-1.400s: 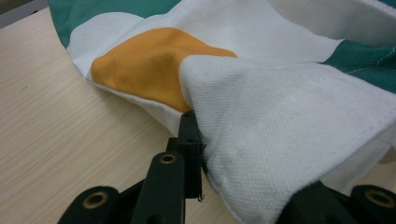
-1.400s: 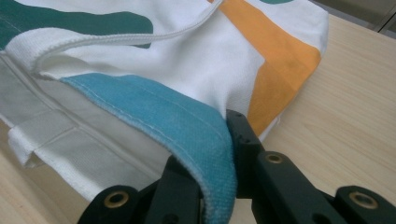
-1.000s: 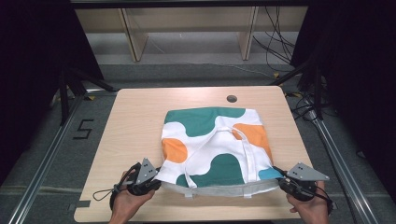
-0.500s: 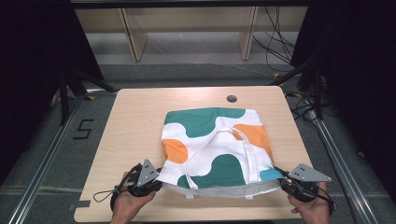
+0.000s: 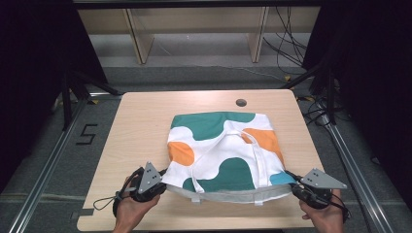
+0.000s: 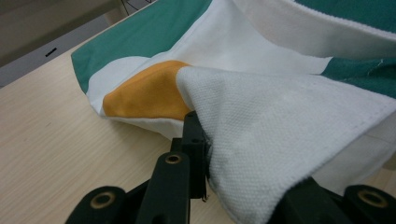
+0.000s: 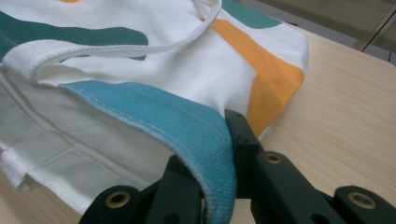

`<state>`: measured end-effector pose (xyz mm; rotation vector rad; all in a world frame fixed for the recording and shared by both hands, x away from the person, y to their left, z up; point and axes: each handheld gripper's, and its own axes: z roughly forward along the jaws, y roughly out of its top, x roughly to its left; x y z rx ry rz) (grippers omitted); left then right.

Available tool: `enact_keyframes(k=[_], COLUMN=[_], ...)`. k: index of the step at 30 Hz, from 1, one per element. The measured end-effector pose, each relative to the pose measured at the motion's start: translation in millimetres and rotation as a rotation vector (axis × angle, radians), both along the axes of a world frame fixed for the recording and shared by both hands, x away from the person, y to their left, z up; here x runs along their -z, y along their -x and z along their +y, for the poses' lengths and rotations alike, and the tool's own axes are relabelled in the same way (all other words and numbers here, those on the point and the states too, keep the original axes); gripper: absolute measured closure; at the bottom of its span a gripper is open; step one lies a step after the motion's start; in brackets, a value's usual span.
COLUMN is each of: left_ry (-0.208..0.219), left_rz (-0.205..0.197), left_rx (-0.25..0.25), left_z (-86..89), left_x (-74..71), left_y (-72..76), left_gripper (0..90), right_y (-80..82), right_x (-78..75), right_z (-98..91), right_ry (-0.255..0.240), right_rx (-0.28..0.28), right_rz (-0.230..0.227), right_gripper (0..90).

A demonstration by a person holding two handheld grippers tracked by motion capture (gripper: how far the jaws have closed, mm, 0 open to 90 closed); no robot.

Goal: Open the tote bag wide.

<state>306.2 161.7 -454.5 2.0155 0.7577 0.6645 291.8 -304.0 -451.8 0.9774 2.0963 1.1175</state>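
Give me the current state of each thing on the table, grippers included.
Cloth bag: lying flat, near edge lifted at both corners.
Left gripper: shut on the bag's white near-left corner; jaws have just been closing.
Right gripper: shut on the bag's blue near-right corner.
Table: bag rests on it.

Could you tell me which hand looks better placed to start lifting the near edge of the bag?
Right, probably: the right gripper is shut on the bag's blue corner, while the left gripper's jaws have just been closing over its white corner.
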Motion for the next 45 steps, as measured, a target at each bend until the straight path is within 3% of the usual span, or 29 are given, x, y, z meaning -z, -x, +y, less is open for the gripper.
enact_keyframes(k=[2, 4, 8, 12, 15, 16, 17, 18, 20, 26, 33, 34, 38, 39, 40, 41, 42, 43, 45], left_ry=[-0.011, -0.014, 0.019, 0.014, 0.026, 0.019, 0.013, 0.015, 0.019, 0.047, 0.068, 0.070, 0.082, 0.083, 0.086, 0.090, 0.092, 0.100, 0.111], left_rz=[-0.017, -0.027, -0.045, -0.081, -0.111, -0.117, -0.132, -0.138, -0.160, -0.206, -0.263, -0.271, -0.290, -0.299, -0.302, -0.306, -0.313, -0.321, -0.332], left_rx=[0.006, 0.011, 0.003, 0.004, 0.003, 0.003, 0.002, 0.001, -0.005, -0.004, -0.013, -0.012, -0.009, -0.010, -0.014, -0.014, -0.015, -0.016, -0.008], left_z=[0.3, 0.3, -0.6, -0.2, -1.6, -1.8, -2.1, -2.3, -2.2, 2.4, 6.0, 5.6, 4.1, 4.0, 4.0, 4.2, 4.5, 4.7, 5.7], left_x=[-1.7, -4.7, -13.8, -25.9, -32.4, -34.2, -36.7, -38.6, -42.9, -59.7, -81.8, -84.6, -93.8, -96.4, -98.1, -100.5, -103.3, -106.3, -113.3], left_y=[-0.9, -1.4, -2.0, -3.5, -5.2, -5.5, -6.0, -6.2, -6.6, -7.9, -7.5, -7.7, -9.0, -9.7, -9.9, -10.3, -10.6, -10.9, -11.1], left_gripper=[78.0, 78.1, 78.5, 79.0, 79.2, 79.2, 79.2, 79.3, 79.3, 79.3, 79.4, 79.5, 79.5, 79.6, 79.7, 79.7, 79.7, 79.7, 79.8], right_y=[-1.1, -0.6, -1.9, -4.0, -6.4, -8.1, -6.2, -10.6, -14.1, -19.7, -22.5, -20.9, -25.4, -25.5, -27.1, -27.4, -25.3, -27.7, -26.3], right_x=[-2.1, -5.6, -13.5, -23.5, -31.2, -34.0, -36.3, -40.3, -45.8, -64.9, -85.7, -88.1, -96.3, -97.7, -99.1, -101.0, -102.7, -105.6, -111.9], right_z=[-0.7, 0.3, 0.5, 0.4, 2.7, 3.8, 6.2, 5.5, 7.7, 11.9, 10.3, 11.0, 8.9, 8.0, 7.5, 6.0, 6.9, 5.0, 4.4], right_ry=[0.009, -0.012, -0.022, -0.017, -0.042, -0.039, -0.061, -0.044, -0.048, -0.058, -0.105, -0.116, -0.116, -0.118, -0.123, -0.116, -0.144, -0.137, -0.159], right_rx=[-0.001, 0.009, 0.005, -0.017, -0.019, -0.017, -0.002, -0.031, -0.027, -0.042, -0.049, -0.041, -0.047, -0.054, -0.046, -0.054, -0.042, -0.050, -0.031], right_rz=[-0.020, -0.007, -0.009, -0.045, -0.043, -0.069, -0.027, -0.055, -0.101, -0.142, -0.159, -0.138, -0.179, -0.169, -0.193, -0.187, -0.160, -0.182, -0.180], right_gripper=[84.4, 84.5, 84.8, 85.3, 85.8, 86.0, 86.1, 86.3, 86.6, 87.5, 88.1, 88.1, 88.2, 88.2, 88.2, 88.2, 88.3, 88.3, 88.4])
